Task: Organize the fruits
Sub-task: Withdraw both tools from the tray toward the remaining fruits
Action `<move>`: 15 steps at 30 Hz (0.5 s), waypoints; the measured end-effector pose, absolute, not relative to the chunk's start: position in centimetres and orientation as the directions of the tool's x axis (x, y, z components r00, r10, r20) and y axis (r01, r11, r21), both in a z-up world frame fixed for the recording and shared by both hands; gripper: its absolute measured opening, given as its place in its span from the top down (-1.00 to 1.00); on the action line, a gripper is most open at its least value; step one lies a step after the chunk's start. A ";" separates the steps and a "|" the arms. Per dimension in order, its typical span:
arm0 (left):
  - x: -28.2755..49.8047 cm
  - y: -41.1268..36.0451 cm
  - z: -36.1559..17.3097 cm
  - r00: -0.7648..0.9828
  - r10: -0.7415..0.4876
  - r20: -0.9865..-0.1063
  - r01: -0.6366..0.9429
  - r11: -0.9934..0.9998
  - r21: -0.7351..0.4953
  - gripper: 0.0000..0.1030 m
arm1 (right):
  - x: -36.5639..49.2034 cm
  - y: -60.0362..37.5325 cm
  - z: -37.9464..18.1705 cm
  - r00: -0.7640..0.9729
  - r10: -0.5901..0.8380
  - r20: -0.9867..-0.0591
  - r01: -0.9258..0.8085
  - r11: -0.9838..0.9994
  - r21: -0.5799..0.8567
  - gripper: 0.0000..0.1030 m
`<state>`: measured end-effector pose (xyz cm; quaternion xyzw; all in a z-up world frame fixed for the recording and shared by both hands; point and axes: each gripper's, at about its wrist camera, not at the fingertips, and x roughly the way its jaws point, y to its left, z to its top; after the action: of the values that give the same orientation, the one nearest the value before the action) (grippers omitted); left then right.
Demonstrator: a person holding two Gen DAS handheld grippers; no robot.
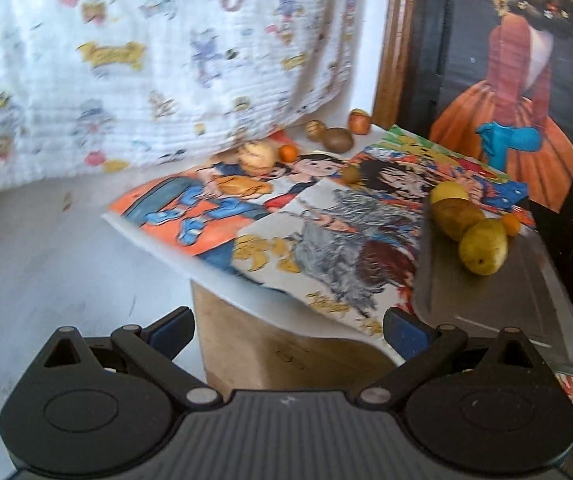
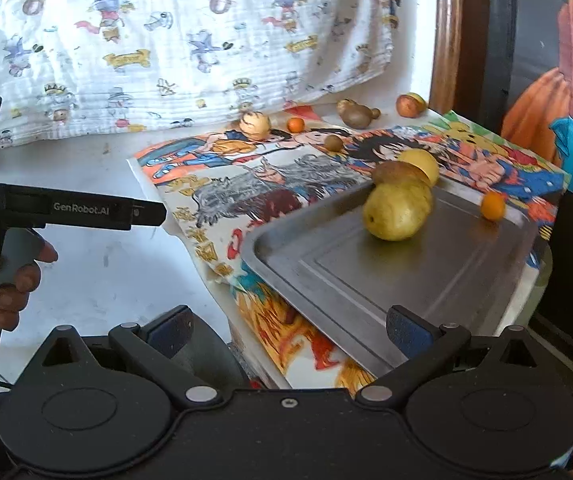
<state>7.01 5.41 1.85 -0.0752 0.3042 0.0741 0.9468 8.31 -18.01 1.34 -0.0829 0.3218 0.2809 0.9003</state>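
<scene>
A steel tray (image 2: 426, 276) (image 1: 526, 296) lies on the right of a comic-print cloth. In it sit a yellow-green pear (image 2: 396, 212) (image 1: 483, 247), a brownish fruit (image 2: 400, 174) (image 1: 457, 216), a yellow fruit (image 2: 422, 162) (image 1: 448, 192) and a small orange fruit (image 2: 493, 206) (image 1: 511, 225). Loose on the cloth at the back are a pale round fruit (image 2: 255, 123) (image 1: 256, 154), a tiny orange one (image 2: 296, 124) (image 1: 287, 153), kiwis (image 2: 356, 114) (image 1: 336, 139), a small green-brown fruit (image 2: 332, 142) (image 1: 351, 174) and a reddish fruit (image 2: 410, 105) (image 1: 359, 121). My left gripper (image 1: 288, 326) and right gripper (image 2: 286, 326) are both open and empty, short of the table.
The cloth (image 1: 270, 216) covers a small wooden stand (image 1: 278, 348) on a grey floor (image 1: 46, 264). A cartoon-print sheet (image 2: 166, 40) hangs behind. A dark panel with a painted figure (image 1: 526, 80) stands at right. A hand holds the left gripper's handle (image 2: 6, 248) at the left.
</scene>
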 end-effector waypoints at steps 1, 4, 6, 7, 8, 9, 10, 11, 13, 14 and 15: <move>7.1 5.7 1.8 0.803 0.100 -0.588 -0.194 0.976 -0.100 -0.99 | 8.5 -17.7 1.5 0.636 0.453 -0.625 -0.563 0.826 0.025 -0.99; 7.1 6.4 1.7 0.797 0.119 -0.592 -0.220 0.970 -0.100 -0.99 | 8.9 -17.0 1.7 0.637 0.457 -0.621 -0.576 0.817 0.010 -0.99; 7.2 6.8 1.6 0.794 0.130 -0.594 -0.231 0.968 -0.097 -0.99 | 9.3 -16.6 1.9 0.633 0.466 -0.617 -0.587 0.809 0.009 -0.99; 7.3 6.9 1.6 0.793 0.135 -0.595 -0.236 0.967 -0.095 -0.99 | 9.5 -16.4 2.0 0.631 0.471 -0.616 -0.592 0.806 0.008 -0.99; 7.4 7.1 1.6 0.791 0.139 -0.595 -0.240 0.966 -0.092 -0.99 | 9.7 -16.2 2.0 0.630 0.475 -0.615 -0.597 0.802 0.007 -0.99; 7.5 7.2 1.6 0.789 0.144 -0.597 -0.243 0.966 -0.089 -0.99 | 9.9 -16.0 2.0 0.628 0.478 -0.614 -0.602 0.798 0.005 -0.99; 7.7 7.3 1.6 0.787 0.148 -0.599 -0.246 0.966 -0.084 -0.99 | 10.2 -15.8 2.0 0.626 0.480 -0.615 -0.607 0.795 0.003 -0.99; 7.8 7.4 1.6 0.785 0.154 -0.600 -0.249 0.965 -0.079 -0.99 | 10.5 -15.7 2.0 0.625 0.482 -0.615 -0.610 0.793 0.001 -0.99; 8.2 7.7 1.6 0.781 0.164 -0.602 -0.255 0.964 -0.069 -0.99 | 11.1 -15.4 2.0 0.621 0.485 -0.616 -0.616 0.788 -0.001 -0.99; 8.5 7.8 1.6 0.780 0.169 -0.603 -0.258 0.964 -0.064 -0.99 | 11.6 -15.3 2.0 0.620 0.484 -0.617 -0.616 0.788 -0.001 -0.99; 8.7 8.0 1.6 0.778 0.174 -0.604 -0.262 0.963 -0.059 -0.99 | 11.9 -15.2 2.0 0.621 0.483 -0.618 -0.614 0.789 -0.001 -0.99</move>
<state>8.72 8.00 1.64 -0.0698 0.3123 0.1160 0.9403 11.92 -15.19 1.99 -0.1067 0.3089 0.3068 0.8939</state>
